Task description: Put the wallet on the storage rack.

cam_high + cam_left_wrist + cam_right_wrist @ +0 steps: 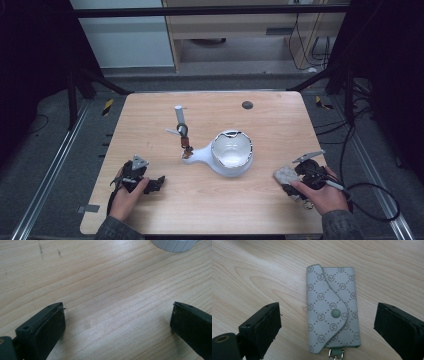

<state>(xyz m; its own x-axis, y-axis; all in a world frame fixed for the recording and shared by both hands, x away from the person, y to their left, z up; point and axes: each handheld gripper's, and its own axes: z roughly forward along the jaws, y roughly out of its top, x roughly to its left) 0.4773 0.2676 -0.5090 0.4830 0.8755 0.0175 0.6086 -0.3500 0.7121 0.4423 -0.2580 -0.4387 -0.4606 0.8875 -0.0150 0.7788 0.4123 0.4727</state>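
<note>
My right gripper has its jaws spread wide either side of the grey patterned pouch, lying flat on the table, untouched. My left gripper gapes over bare wood.

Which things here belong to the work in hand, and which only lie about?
In hand: the right gripper, open, fingers on either side of the patterned key pouch.

Lying about: white ladle-like bowl, grey-handled tool, black dot on the table.
</note>
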